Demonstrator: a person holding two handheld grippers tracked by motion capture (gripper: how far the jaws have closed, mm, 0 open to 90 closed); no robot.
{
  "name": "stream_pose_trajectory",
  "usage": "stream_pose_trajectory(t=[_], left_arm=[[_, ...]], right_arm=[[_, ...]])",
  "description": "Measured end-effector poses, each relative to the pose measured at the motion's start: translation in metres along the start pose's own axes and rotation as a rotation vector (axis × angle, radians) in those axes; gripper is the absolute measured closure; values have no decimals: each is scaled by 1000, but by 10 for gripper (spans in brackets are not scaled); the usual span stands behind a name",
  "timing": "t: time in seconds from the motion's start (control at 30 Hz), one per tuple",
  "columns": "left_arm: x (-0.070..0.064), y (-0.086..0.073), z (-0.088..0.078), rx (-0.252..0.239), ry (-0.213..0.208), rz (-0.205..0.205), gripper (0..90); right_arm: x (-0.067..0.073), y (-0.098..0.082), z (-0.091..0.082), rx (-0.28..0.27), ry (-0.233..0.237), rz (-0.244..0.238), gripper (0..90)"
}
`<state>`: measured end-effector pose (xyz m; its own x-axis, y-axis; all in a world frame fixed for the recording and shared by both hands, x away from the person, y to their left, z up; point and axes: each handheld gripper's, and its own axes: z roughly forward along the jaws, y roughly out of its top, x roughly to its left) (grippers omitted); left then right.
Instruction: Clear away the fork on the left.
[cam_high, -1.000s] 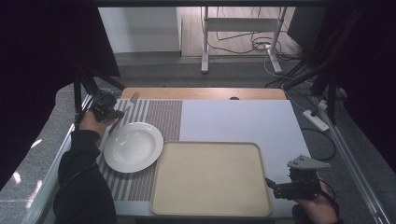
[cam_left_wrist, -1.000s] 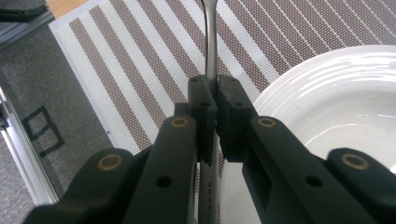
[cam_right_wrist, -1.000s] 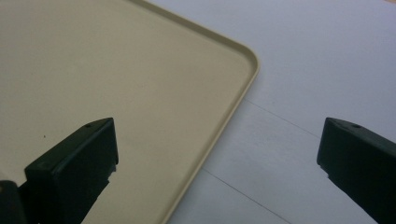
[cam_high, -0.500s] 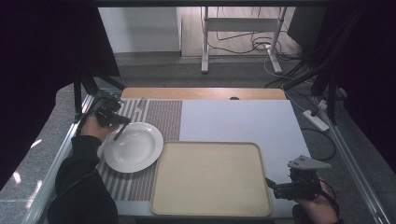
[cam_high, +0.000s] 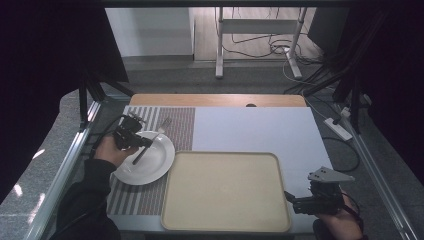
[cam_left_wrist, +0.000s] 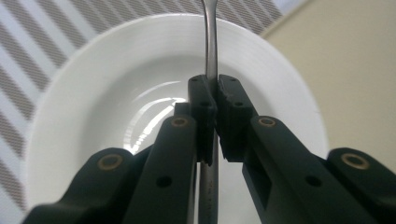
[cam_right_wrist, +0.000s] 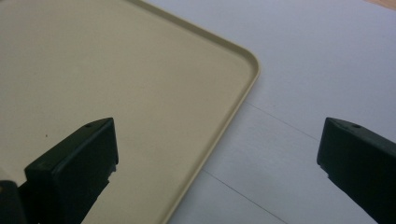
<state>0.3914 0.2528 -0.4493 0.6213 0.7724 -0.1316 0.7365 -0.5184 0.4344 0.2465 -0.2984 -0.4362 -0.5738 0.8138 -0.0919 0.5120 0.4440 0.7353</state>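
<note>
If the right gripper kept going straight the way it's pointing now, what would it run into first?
Probably the beige tray: the open right gripper points down at its near corner edge, one jaw over the tray, the other over the white mat. Depth is unclear.

Glossy white glazed plate (cam_left_wrist: 84, 107), polished metal fork (cam_left_wrist: 211, 42) (mirror-bright), matt beige plastic tray (cam_right_wrist: 116, 84), woven striped placemat (cam_high: 150, 197)

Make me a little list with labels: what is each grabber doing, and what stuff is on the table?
left gripper: shut on the fork, above the plate
fork: metal, handle clamped between the jaws, tines pointing toward the far side of the table
plate: white, empty, lying on the striped placemat
striped placemat: on the table's left part
tray: beige, empty, beside the plate
right gripper: open, holding nothing, at the tray's near right corner
</note>
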Motion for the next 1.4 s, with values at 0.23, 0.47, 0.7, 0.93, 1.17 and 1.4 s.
stream_pose_trajectory(t=[0.23, 0.47, 0.7, 0.93, 1.17, 1.4], left_arm=[[-33, -4, 7, 30, -60, 21, 845], [-71, -4, 20, 65, -125, 69, 845], [-112, 1, 38, 111, -193, 94, 844], [-150, 6, 65, 193, -219, 148, 843], [-163, 5, 80, 246, -196, 214, 759], [-176, 24, 76, 164, -234, 289, 886]], right_arm=[[1, 0, 0, 2, 1, -5, 0], [1, 0, 0, 5, 1, -13, 0], [1, 0, 1, 10, -1, -17, 0], [2, 0, 1, 12, -2, -21, 0], [2, 0, 1, 13, -1, -24, 0], [2, 1, 2, 22, -3, -27, 0]])
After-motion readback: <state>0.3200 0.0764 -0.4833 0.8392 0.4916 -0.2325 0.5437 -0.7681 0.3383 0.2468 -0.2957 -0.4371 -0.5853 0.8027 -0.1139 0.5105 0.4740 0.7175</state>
